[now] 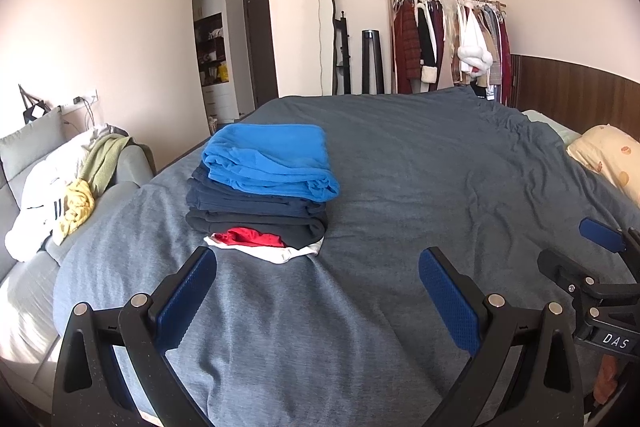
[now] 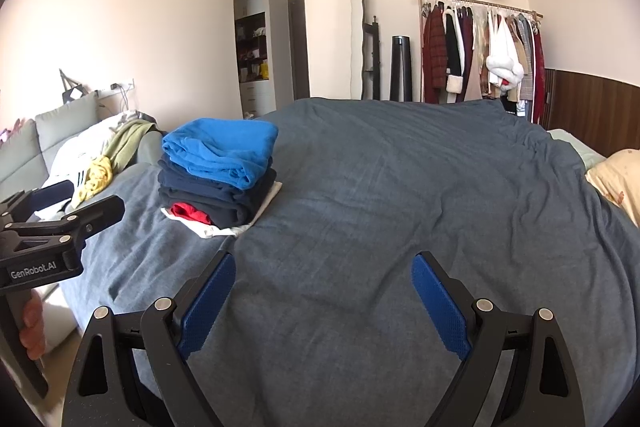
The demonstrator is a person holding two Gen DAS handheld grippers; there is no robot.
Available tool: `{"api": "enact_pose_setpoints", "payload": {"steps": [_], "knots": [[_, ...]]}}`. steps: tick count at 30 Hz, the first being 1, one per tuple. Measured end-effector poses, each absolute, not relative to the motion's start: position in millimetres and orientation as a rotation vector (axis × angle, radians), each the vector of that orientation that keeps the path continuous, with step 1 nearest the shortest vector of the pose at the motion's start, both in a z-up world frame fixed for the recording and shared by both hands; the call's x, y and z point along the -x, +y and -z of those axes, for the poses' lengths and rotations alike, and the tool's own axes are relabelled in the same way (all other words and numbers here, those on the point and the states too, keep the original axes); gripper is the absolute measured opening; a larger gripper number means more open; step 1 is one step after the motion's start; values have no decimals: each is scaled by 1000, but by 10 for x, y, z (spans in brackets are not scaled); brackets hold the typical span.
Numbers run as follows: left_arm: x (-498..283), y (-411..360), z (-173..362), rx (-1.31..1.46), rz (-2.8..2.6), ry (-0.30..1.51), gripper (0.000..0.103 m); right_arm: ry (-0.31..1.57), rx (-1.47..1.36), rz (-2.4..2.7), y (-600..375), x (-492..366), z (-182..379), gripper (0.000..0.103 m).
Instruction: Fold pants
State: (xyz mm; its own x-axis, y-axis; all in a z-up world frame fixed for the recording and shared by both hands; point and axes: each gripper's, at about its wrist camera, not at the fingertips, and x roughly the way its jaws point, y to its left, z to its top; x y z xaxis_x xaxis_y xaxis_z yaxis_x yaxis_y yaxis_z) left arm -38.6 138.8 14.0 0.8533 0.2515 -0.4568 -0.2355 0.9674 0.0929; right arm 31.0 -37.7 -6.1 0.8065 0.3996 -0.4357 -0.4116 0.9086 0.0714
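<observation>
A stack of folded clothes (image 1: 260,195) sits on the left part of a bed with a grey-blue cover (image 1: 400,167). Folded blue pants (image 1: 272,159) lie on top, dark navy garments under them, then a red piece (image 1: 250,237) and a white piece at the bottom. The stack also shows in the right wrist view (image 2: 216,175). My left gripper (image 1: 318,287) is open and empty, just in front of the stack. My right gripper (image 2: 324,291) is open and empty over bare cover to the right of the stack.
A grey sofa (image 1: 24,155) with loose white, green and yellow clothes stands left of the bed. A patterned pillow (image 1: 612,159) lies at the bed's right. A clothes rack (image 1: 448,43), a mirror and a doorway stand beyond the bed's far edge.
</observation>
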Motion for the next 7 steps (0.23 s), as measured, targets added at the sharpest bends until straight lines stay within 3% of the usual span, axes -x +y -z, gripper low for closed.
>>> {"api": "enact_pose_setpoints", "payload": {"steps": [7], "knots": [[389, 1432, -138, -25, -264, 480, 103, 462, 29, -433, -378, -311, 79, 91]]}}
